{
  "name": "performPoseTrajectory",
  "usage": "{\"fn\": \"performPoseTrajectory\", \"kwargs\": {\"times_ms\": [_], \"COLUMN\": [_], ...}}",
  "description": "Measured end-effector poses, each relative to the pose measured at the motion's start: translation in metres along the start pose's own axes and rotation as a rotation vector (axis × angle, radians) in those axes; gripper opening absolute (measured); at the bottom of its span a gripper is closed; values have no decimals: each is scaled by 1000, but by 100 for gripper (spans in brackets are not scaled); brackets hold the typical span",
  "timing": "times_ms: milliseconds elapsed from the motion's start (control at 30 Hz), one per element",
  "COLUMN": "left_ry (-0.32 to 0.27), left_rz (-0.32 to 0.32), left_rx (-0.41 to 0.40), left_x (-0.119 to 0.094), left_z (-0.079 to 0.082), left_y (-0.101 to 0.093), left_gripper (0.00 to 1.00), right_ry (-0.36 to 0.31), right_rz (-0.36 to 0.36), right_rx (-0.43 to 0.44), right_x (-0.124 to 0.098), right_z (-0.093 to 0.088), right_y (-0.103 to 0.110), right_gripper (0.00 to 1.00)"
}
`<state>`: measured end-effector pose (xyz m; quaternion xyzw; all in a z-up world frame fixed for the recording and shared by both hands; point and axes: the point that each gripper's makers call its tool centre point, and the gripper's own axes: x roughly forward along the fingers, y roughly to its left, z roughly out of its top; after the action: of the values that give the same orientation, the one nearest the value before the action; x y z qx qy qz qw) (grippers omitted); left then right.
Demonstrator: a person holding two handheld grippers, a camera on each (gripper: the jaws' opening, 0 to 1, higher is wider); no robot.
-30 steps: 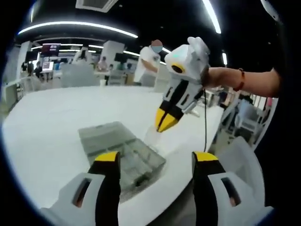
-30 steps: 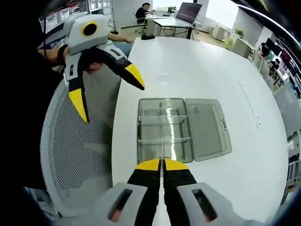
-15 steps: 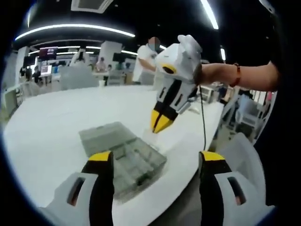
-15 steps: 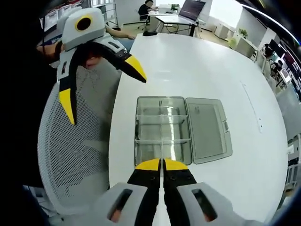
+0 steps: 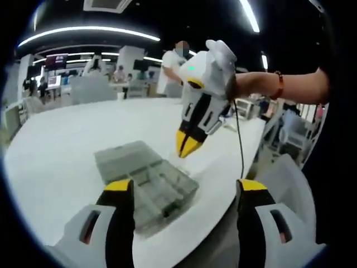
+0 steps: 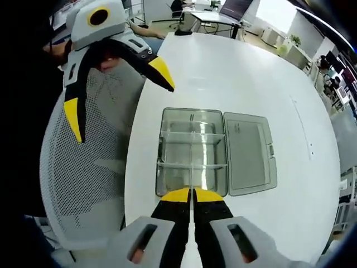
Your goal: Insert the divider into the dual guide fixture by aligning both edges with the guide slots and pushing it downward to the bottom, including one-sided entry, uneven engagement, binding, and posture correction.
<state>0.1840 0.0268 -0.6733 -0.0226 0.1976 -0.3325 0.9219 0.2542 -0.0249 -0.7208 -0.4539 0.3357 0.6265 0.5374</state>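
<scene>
**Claws above the open compartment box**

Your right claw (image 6: 192,194) has its yellow-tipped jaws pressed together, with a thin clear sheet edge running up between them; it looks like the divider (image 6: 192,180), though it is too thin and transparent to be certain. In the right gripper view that claw hangs directly over the near end of the dual guide fixture (image 6: 192,149), a clear plastic box with internal partitions splitting it into several compartments. Its hinged lid (image 6: 250,152) lies flat open on the bench (image 6: 251,72), joined to the box along one long side.

Your left claw (image 5: 184,187) is spread wide, its two yellow tips well apart and holding nothing. In the left gripper view the box (image 5: 150,184) sits between and beyond those tips, near the bench edge (image 5: 61,145). The same view shows your right claw (image 5: 188,146) coming in from above, tips together, pointing down toward the far side of the box, with your hand (image 5: 237,86) gripping its white body and a red band on the wrist.

In the right gripper view your left claw (image 6: 114,86) appears at the upper left, jaws wide open, one tip over the bench edge and the other over a white mesh chair (image 6: 89,178) that stands beside the bench.

Other people and desks show in the background of both views.
</scene>
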Motion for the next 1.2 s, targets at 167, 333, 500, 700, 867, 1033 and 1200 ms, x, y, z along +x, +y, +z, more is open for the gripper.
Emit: {"fn": "performPoseTrajectory", "kwargs": {"times_ms": [167, 333, 500, 700, 867, 1033, 1200], "left_ry": [0, 10, 9, 1, 4, 0, -2], "left_rz": [8, 11, 10, 13, 23, 28, 26], "left_rx": [-11, -16, -31, -45, -49, -53, -61], "left_x": [-1, -2, -3, -5, -7, -8, -8], "left_z": [-2, -6, -9, -9, -11, -11, -12], "left_y": [4, 6, 8, 8, 10, 11, 11], "left_gripper": [74, 73, 73, 73, 73, 73, 72], "right_ry": [11, 16, 14, 28, 44, 60, 62], "right_rz": [2, 9, 21, 24, 15, 16, 19], "right_rx": [-6, -7, -14, -16, -28, -21, -16], "right_x": [2, 3, 6, 11, 12, 11, 9], "right_z": [0, -1, 1, 1, 0, -3, -4], "right_y": [-3, -3, 1, 0, -2, -3, -2], "right_gripper": [0, 0, 0, 0, 0, 0, 0]}}
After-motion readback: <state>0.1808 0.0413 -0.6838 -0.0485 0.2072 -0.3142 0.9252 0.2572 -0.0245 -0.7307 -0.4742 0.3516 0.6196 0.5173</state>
